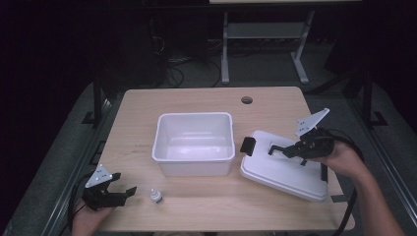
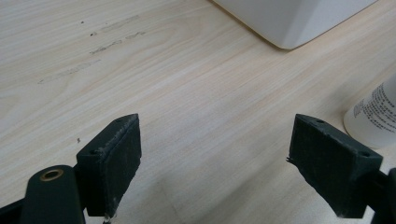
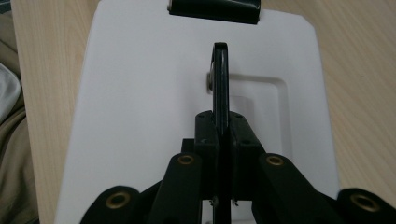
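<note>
Clearly, in the high view the right gripper (image 1: pixel 281 149) pinches the black handle (image 1: pixel 276 148) in the middle of the white lid (image 1: pixel 285 167), which lies flat on the table (image 1: pixel 196 98) just to the right of the open white box (image 1: pixel 193 142); the likely aim is to carry the lid over and close the box. To do it well, the lid should rise level, so that its black clip (image 1: pixel 247 146) on the near end does not catch the box rim. The left gripper (image 1: pixel 120 189) rests at the front left corner, near a small white bottle (image 1: pixel 156 196), well apart from the lid. In the left gripper view the jaws stand wide apart over bare wood, with nothing between them; the bottle (image 2: pixel 376 116) is at the right edge and a box (image 2: pixel 294 21) corner is at the top. This gripper could steady the box when the lid comes down. In the right gripper view the jaws are pressed together on the thin upright handle (image 3: pixel 219 79), close to its middle, which should keep the lid (image 3: pixel 140 107) from tipping; the clip (image 3: pixel 215 10) shows at the far end.
</note>
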A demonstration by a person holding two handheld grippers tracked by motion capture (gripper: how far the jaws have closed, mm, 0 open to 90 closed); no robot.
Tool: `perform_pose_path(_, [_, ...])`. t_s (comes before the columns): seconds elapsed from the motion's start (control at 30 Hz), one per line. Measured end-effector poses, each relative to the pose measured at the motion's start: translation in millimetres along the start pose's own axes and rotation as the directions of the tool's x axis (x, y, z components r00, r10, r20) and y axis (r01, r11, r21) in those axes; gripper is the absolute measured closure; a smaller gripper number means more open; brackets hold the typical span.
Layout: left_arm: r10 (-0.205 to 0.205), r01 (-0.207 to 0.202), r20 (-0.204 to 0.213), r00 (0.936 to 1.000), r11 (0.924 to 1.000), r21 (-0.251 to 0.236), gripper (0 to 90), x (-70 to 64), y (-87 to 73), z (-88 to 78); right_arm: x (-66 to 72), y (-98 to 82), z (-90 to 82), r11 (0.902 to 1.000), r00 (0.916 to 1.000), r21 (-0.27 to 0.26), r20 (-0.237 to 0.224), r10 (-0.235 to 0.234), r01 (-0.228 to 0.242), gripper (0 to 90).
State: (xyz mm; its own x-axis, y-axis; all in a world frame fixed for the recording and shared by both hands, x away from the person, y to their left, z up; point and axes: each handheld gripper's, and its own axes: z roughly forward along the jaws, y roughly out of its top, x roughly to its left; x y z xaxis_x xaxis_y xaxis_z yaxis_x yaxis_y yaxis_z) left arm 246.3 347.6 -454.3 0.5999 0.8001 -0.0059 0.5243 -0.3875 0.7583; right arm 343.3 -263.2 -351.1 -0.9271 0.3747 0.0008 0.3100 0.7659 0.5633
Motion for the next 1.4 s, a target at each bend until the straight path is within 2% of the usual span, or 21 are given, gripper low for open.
perform_pose_path(0.4, [0.005,-0.005,0.009,0.9999,0.9999,0.012,16.8,-0.7,-0.6,2.7,0.4,-16.5,24.4,0.9992,0.9992,0.010,-0.010,0.039,-0.039,83.7])
perform_pose_path(0.7, [0.004,-0.004,0.011,0.9999,0.9999,0.016,16.8,-0.4,-1.4,3.2,-1.1,-22.3,38.1,0.9988,0.9990,0.026,-0.013,0.042,-0.041,83.7])
perform_pose_path(1.07, [0.006,-0.006,0.012,0.9999,0.9999,0.015,16.8,-0.2,-0.9,3.9,0.0,-27.7,49.3,0.9978,0.9985,0.043,-0.015,0.052,-0.051,83.6])
perform_pose_path(1.4, [0.006,-0.007,0.011,0.9999,0.9998,0.019,16.8,-1.0,-0.8,3.7,2.5,-30.9,49.4,0.9976,0.9978,0.028,-0.020,0.064,-0.063,81.7])
